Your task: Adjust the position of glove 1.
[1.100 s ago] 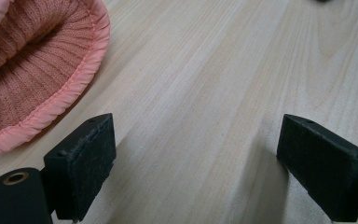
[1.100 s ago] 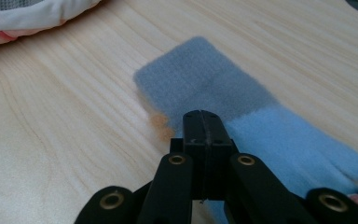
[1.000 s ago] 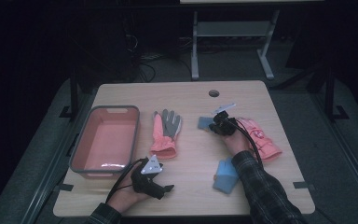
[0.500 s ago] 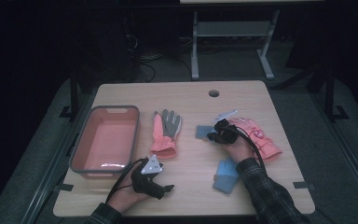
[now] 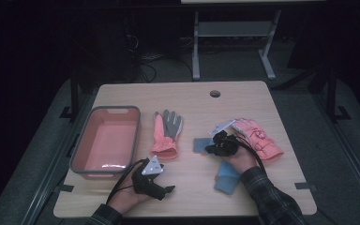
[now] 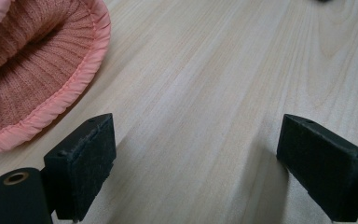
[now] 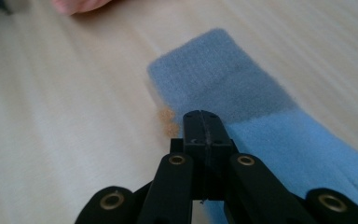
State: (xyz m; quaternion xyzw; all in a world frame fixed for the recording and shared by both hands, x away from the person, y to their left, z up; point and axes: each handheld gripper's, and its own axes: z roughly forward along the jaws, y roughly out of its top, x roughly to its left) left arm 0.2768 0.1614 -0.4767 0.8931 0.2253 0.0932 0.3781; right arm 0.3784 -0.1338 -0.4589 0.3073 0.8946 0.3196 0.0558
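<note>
Blue sock dragged across the table by the closed right gripper

The right gripper [image 7: 204, 122] is seen with its jaws pressed fully together on the edge of a blue sock [image 7: 242, 93], which lies flat on the wooden table [image 5: 192, 101] between two pink gloves [image 5: 166, 133]. The sock is judged light, soft and limp, so it is best pinched at an edge or the cuff. The left gripper [image 6: 191, 172] is held wide and empty beside a glove's cuff. A pink bin [image 5: 90, 123] stands at the left; the room behind is dark.
</note>
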